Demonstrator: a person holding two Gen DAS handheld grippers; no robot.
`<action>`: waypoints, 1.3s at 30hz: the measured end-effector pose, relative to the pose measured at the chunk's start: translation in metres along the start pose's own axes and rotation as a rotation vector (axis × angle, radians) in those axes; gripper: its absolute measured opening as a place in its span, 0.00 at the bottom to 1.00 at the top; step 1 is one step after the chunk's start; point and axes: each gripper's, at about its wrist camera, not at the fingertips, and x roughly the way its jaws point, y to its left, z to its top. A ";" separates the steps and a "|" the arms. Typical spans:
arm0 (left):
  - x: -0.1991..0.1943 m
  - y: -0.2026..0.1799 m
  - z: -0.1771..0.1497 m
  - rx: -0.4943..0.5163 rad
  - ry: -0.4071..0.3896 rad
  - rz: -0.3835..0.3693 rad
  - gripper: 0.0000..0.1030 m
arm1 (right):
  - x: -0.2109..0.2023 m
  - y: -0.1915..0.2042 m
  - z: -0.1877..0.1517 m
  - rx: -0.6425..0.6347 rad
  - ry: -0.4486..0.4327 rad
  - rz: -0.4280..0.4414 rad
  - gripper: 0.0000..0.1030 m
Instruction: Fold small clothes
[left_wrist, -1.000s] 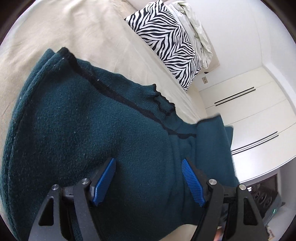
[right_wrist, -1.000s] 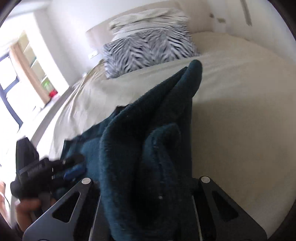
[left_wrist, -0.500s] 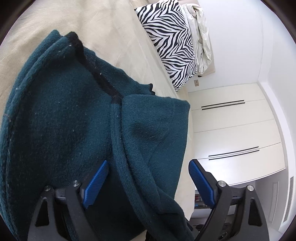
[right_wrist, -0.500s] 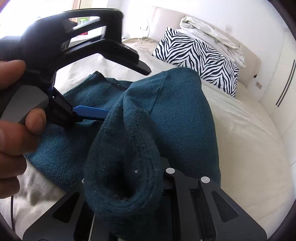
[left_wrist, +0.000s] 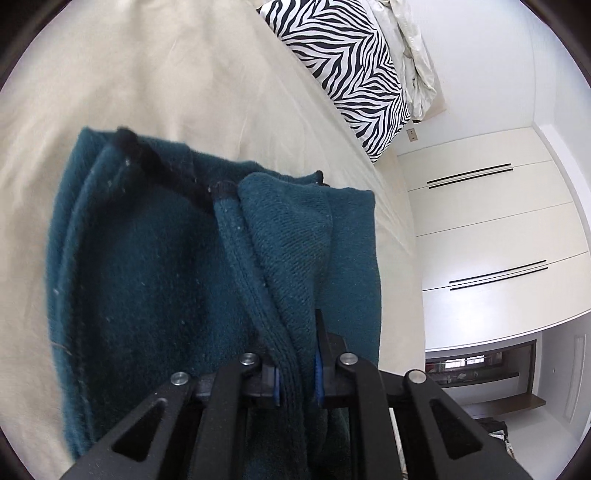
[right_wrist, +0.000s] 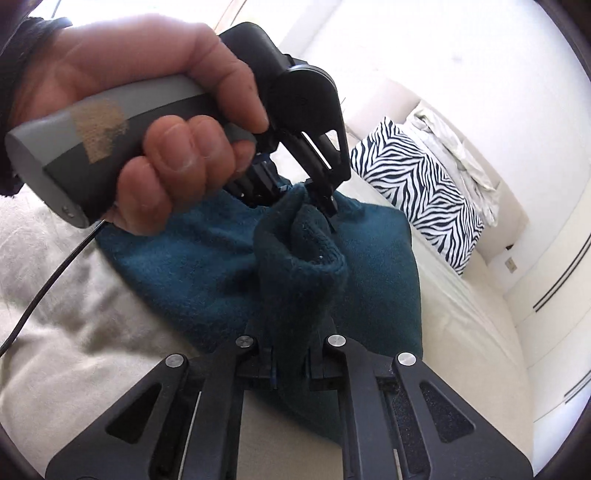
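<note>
Right tool (right_wrist: 290, 369) is clamped on a bunched fold of the teal garment (right_wrist: 207, 266). Left tool (left_wrist: 297, 373) is closing, pads pinching the same fold beyond. Garment lies part-folded on the bed (left_wrist: 166, 74), short of the zebra pillow (left_wrist: 354, 62). Step: mid-fold. Next, likely: carry the fold across, lay flat.

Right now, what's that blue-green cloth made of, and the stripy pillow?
The teal garment looks like soft knitted wool or fleece: fuzzy surface, ribbed knit rows, bits of lint. The zebra pillow looks like smooth printed woven fabric, perhaps cotton; matte, no fuzz visible. Neither can be told for sure by sight.
</note>
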 end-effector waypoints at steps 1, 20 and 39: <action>-0.007 -0.001 0.003 0.017 -0.003 0.018 0.13 | 0.000 0.002 0.005 -0.002 -0.007 0.010 0.07; -0.040 0.054 0.013 0.073 -0.047 0.114 0.19 | 0.033 0.025 0.018 -0.020 0.039 0.224 0.15; -0.035 -0.018 -0.047 0.339 -0.135 0.405 0.39 | 0.000 -0.262 -0.077 0.785 0.039 0.423 0.28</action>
